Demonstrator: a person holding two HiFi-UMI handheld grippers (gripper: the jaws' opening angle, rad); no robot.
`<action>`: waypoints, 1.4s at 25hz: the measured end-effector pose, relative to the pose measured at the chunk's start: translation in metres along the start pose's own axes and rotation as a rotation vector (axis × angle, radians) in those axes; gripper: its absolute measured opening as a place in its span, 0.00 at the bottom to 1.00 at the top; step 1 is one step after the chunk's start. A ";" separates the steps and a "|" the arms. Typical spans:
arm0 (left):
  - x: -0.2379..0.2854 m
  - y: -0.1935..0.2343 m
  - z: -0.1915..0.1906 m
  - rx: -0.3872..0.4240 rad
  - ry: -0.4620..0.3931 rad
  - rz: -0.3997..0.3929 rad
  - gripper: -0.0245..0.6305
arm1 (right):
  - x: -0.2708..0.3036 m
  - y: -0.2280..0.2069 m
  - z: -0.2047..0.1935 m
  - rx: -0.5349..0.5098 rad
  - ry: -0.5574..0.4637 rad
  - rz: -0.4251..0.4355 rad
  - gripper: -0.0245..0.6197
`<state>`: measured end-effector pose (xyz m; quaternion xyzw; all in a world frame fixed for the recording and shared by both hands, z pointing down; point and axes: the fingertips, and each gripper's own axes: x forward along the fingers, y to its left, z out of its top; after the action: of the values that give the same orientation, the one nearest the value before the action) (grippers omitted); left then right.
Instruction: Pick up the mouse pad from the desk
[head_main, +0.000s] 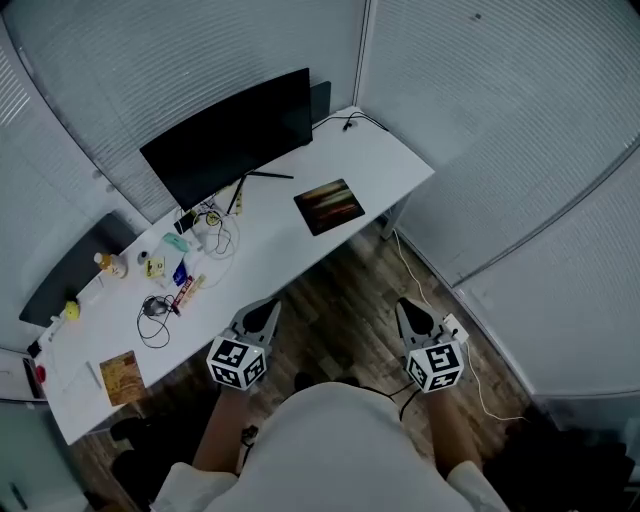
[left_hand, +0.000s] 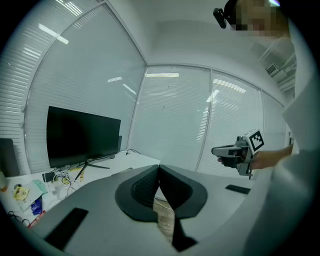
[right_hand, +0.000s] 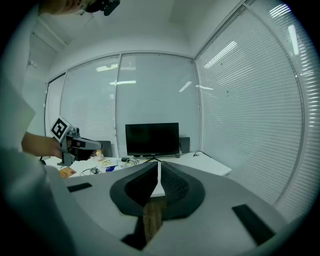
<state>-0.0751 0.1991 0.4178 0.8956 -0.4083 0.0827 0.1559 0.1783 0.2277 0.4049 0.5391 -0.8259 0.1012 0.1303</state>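
The mouse pad, dark with a reddish-orange streaked print, lies flat on the white desk, to the right of the monitor and near the desk's front edge. Both grippers hang over the wooden floor in front of the desk, well short of the pad. My left gripper has its jaws shut with nothing between them. To its right, my right gripper is likewise shut and empty. Each gripper shows in the other's view: the right gripper and the left gripper.
A black monitor stands at the back of the desk. Cables, bottles and small items clutter the desk's left half, with a brown booklet at its near left corner. A white cable trails on the floor. Blind-covered walls enclose the corner.
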 end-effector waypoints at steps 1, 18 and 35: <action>0.000 0.002 0.000 0.002 0.002 -0.003 0.07 | 0.001 0.001 0.000 0.001 0.001 -0.003 0.10; -0.007 0.029 -0.012 0.048 0.041 -0.052 0.07 | 0.021 0.031 -0.010 0.021 0.025 -0.057 0.10; 0.061 0.051 0.004 0.021 0.031 -0.024 0.07 | 0.093 -0.034 -0.003 0.024 0.068 -0.002 0.10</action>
<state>-0.0737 0.1233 0.4417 0.9007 -0.3940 0.0989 0.1538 0.1738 0.1348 0.4387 0.5379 -0.8191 0.1292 0.1517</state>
